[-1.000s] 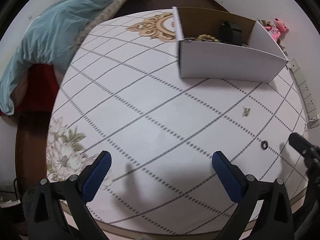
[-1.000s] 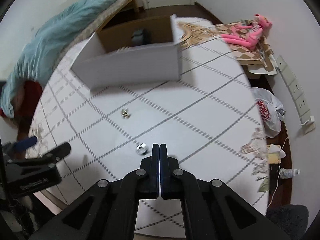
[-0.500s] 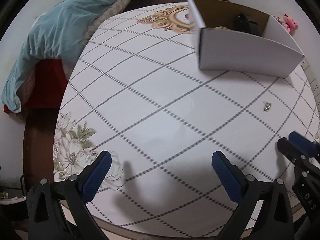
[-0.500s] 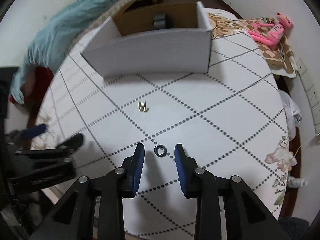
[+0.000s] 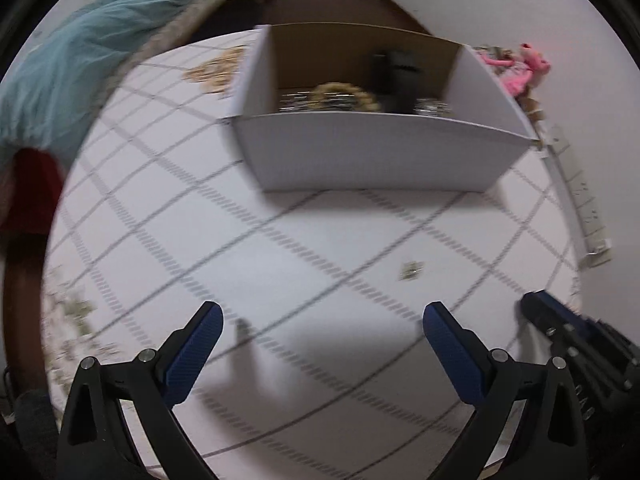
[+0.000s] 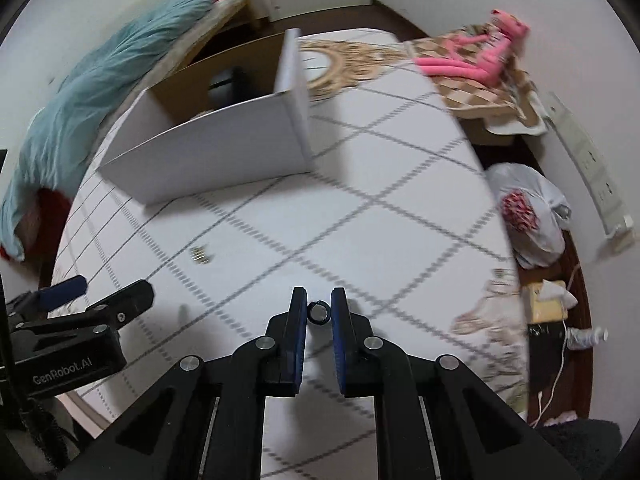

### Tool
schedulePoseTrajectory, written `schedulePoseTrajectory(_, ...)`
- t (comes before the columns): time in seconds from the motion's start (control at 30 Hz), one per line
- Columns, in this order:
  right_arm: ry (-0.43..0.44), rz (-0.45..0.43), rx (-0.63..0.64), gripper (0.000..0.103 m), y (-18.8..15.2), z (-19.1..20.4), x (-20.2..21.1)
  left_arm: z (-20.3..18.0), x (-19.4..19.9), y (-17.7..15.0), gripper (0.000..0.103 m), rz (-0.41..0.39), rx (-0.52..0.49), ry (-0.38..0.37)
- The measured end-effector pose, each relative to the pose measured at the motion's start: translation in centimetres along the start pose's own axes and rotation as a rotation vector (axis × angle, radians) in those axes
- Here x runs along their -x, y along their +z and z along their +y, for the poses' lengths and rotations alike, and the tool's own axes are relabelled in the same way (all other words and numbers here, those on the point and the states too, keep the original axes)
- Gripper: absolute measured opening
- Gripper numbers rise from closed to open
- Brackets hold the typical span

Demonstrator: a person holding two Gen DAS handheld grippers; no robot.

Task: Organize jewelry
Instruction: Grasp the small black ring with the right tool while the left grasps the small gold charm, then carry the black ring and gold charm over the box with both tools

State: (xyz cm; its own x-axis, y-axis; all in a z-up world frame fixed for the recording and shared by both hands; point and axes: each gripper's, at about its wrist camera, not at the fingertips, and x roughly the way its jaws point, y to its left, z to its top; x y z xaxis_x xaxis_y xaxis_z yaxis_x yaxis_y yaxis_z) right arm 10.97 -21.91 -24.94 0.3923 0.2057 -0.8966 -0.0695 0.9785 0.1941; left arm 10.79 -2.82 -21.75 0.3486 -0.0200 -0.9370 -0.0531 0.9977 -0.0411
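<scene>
A small dark ring (image 6: 319, 313) sits between the blue pads of my right gripper (image 6: 319, 312), which is closed on it just above the white checked tablecloth (image 6: 380, 248). A small gold earring piece (image 6: 200, 255) lies on the cloth to the left; it also shows in the left wrist view (image 5: 411, 270). My left gripper (image 5: 322, 340) is wide open and empty over the cloth. The open white cardboard box (image 5: 372, 152) holds a beaded bracelet (image 5: 348, 94), silvery pieces and a dark item (image 5: 396, 76). The box also shows in the right wrist view (image 6: 216, 156).
A teal blanket (image 5: 72, 64) lies on a bed at the left. A pink plush toy (image 6: 492, 52) lies on a checked cushion at the back right. A white plastic bag (image 6: 528, 216) and a wall power strip (image 6: 588, 168) sit beyond the table's right edge.
My right gripper has closed from either side of the ring onto it. My left gripper has swung toward the box, which now sits centred and closer; it stays open.
</scene>
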Motion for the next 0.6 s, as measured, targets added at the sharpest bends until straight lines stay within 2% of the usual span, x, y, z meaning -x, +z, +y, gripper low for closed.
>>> schedulePoseTrajectory(0.07,-0.01,-0.005,-0.016,0.012,0.2,-0.8,0.1,-1.2,-0.2,0.2,0.089,-0.009,-0.02,-0.009)
schedulePoseTrajectory(0.2,-0.021,-0.015,-0.043,0.012,0.5,-2.2,0.3,-3.1,-1.2,0.5,0.057,-0.011,-0.065,-0.002)
schedulePoseTrajectory(0.27,-0.022,-0.016,-0.056,0.013,0.6,-2.6,0.2,-3.6,-1.4,0.7,0.048,-0.03,-0.082,0.014)
schedulePoseTrajectory(0.33,-0.026,-0.018,-0.059,0.013,0.7,-2.8,0.2,-4.0,-1.2,0.8,0.024,-0.048,-0.096,0.006)
schedulePoseTrajectory(0.4,-0.025,-0.018,-0.061,0.013,0.7,-3.0,0.1,-4.4,-1.3,0.9,0.011,-0.058,-0.109,-0.001)
schedulePoseTrajectory(0.47,-0.029,-0.02,-0.062,0.013,0.8,-3.0,0.2,-4.6,-1.2,0.9,0.006,-0.062,-0.116,-0.005)
schedulePoseTrajectory(0.6,-0.026,-0.031,-0.071,0.013,0.9,-3.1,0.6,-4.1,-1.1,0.9,0.006,-0.069,-0.11,-0.022)
